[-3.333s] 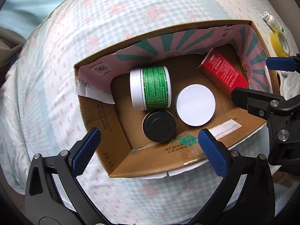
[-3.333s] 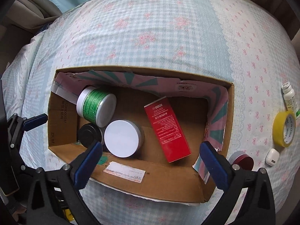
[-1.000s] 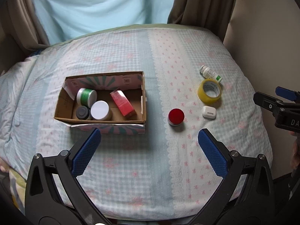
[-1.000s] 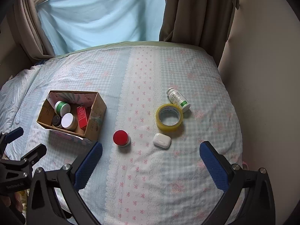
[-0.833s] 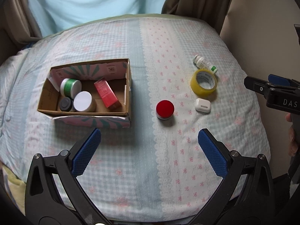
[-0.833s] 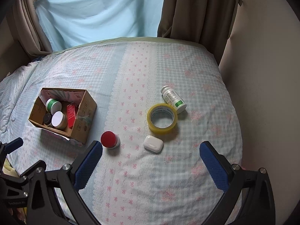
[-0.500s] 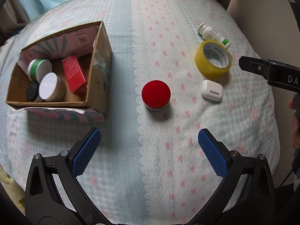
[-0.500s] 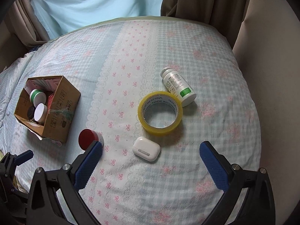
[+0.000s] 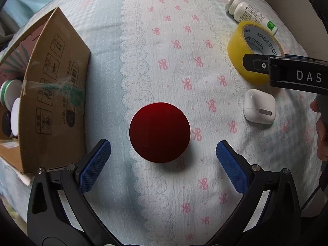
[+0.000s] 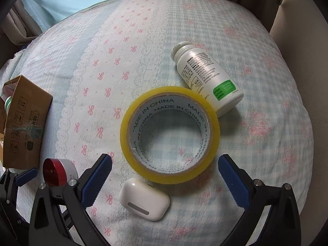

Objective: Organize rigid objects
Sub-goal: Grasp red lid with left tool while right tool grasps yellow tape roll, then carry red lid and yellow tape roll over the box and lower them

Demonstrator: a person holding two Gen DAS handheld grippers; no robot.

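Left wrist view, gripper: left gripper (image 9: pixel 163 150) hangs wide and empty above the bed (image 9: pixel 143 30), its blue pads flanking the near edge of the red-lidded jar (image 9: pixel 159 132).
Left wrist view, surroundings: cardboard box (image 9: pixel 55 94) stands at far left, with jars partly visible inside. Earbud case (image 9: pixel 259 106), tape roll (image 9: pixel 254 51) and white bottle (image 9: pixel 251 15) lie to the right. One finger of the right gripper (image 9: pixel 283 69) crosses the tape roll.
Right wrist view, gripper: the right gripper (image 10: pixel 165 165) is spread wide, holding nothing, just near of the tape roll (image 10: pixel 170 135).
Right wrist view, objects: the earbud case (image 10: pixel 144 202) touches the roll's near rim; the white bottle (image 10: pixel 207 78) lies on its side against its far rim.
Risk: the soft bedding gives, so a downward press may tilt the jar and skew the grasp. Closing on the roll may nudge the case or set the bottle rolling.
View difference: the left view shows the jar lid in full and the box contents; the right view shows the jar's white side wall (image 10: pixel 68 169) and the bottle label.
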